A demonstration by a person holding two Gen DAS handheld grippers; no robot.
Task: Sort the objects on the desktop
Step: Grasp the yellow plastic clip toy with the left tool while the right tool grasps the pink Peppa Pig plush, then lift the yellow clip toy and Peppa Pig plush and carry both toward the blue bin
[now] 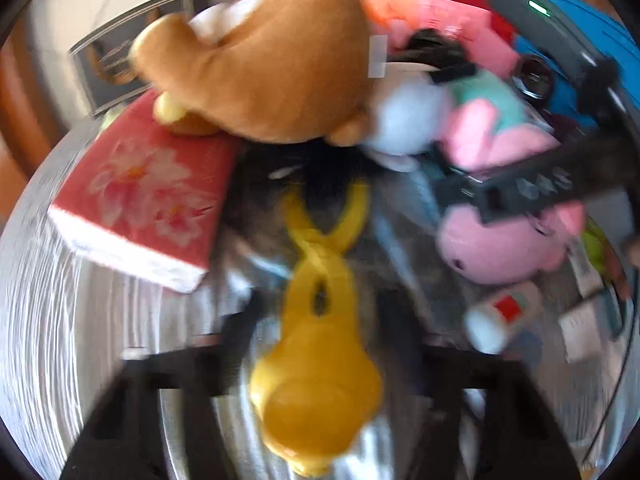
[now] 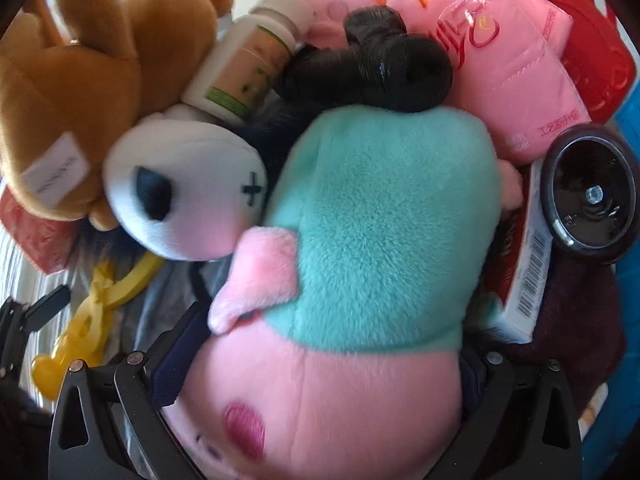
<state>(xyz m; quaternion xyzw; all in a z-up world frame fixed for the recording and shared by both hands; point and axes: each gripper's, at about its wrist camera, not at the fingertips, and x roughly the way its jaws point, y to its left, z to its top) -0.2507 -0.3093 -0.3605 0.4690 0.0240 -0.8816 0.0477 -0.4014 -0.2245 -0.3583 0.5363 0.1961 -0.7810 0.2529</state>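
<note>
My left gripper (image 1: 320, 344) is around a yellow plastic clip tool (image 1: 320, 320) that lies between its two fingers; the view is blurred. My right gripper (image 2: 320, 360) is shut on the head of a pink pig plush in a teal dress (image 2: 360, 240), whose head fills the space between the fingers. The same pig (image 1: 504, 240) shows in the left wrist view under the right gripper's black body (image 1: 532, 188). A brown bear plush (image 1: 272, 60) lies at the top of the pile, also in the right wrist view (image 2: 80, 92).
A red flowered tissue pack (image 1: 148, 192), a white panda plush (image 2: 188, 188), a white pill bottle (image 2: 248, 64), a black rolled object (image 2: 380, 64), a pink tissue pack (image 2: 512, 64), a red box (image 2: 596, 52), a barcoded carton (image 2: 524, 276) and a round black lens (image 2: 588, 196) crowd the striped tabletop (image 1: 60, 320).
</note>
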